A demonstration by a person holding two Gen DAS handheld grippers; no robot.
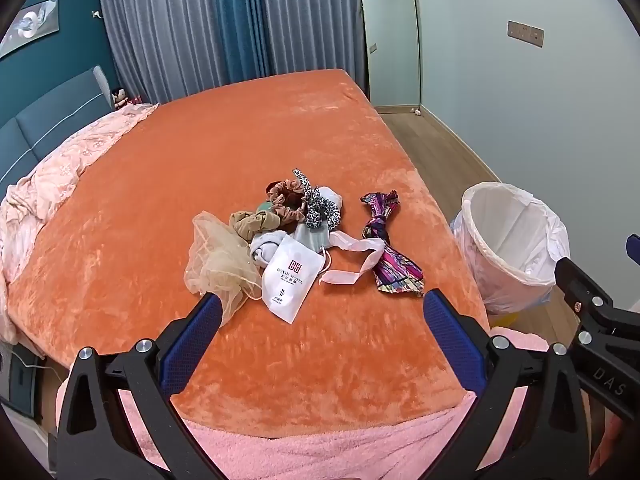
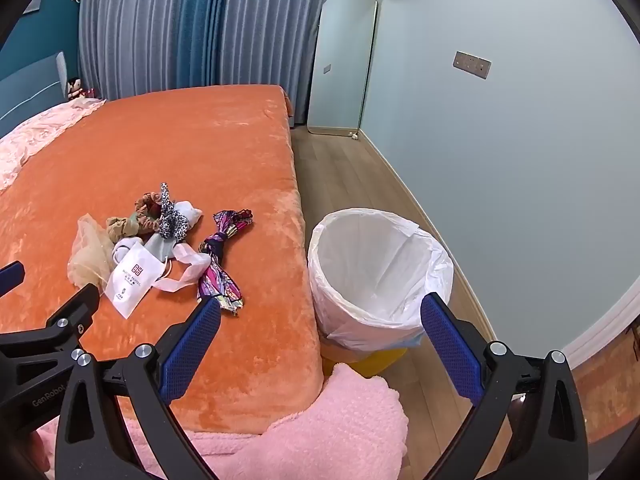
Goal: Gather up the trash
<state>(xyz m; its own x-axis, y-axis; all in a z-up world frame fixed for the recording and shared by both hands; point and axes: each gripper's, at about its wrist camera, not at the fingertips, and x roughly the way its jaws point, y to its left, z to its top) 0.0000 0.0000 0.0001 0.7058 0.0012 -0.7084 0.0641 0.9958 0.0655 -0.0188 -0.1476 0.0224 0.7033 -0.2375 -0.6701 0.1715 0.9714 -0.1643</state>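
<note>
Left gripper, right gripper: jaws apart, empty. Risk I see: grabbing tangled pile mid-frame drags ribbon, drops short of bin.

From my left camera the right gripper runs off the frame edge, one blue tip barely showing. The small print on the white hotel pouch is too fine to read. The trash bin base hides behind the bed corner and pink blanket.
</note>
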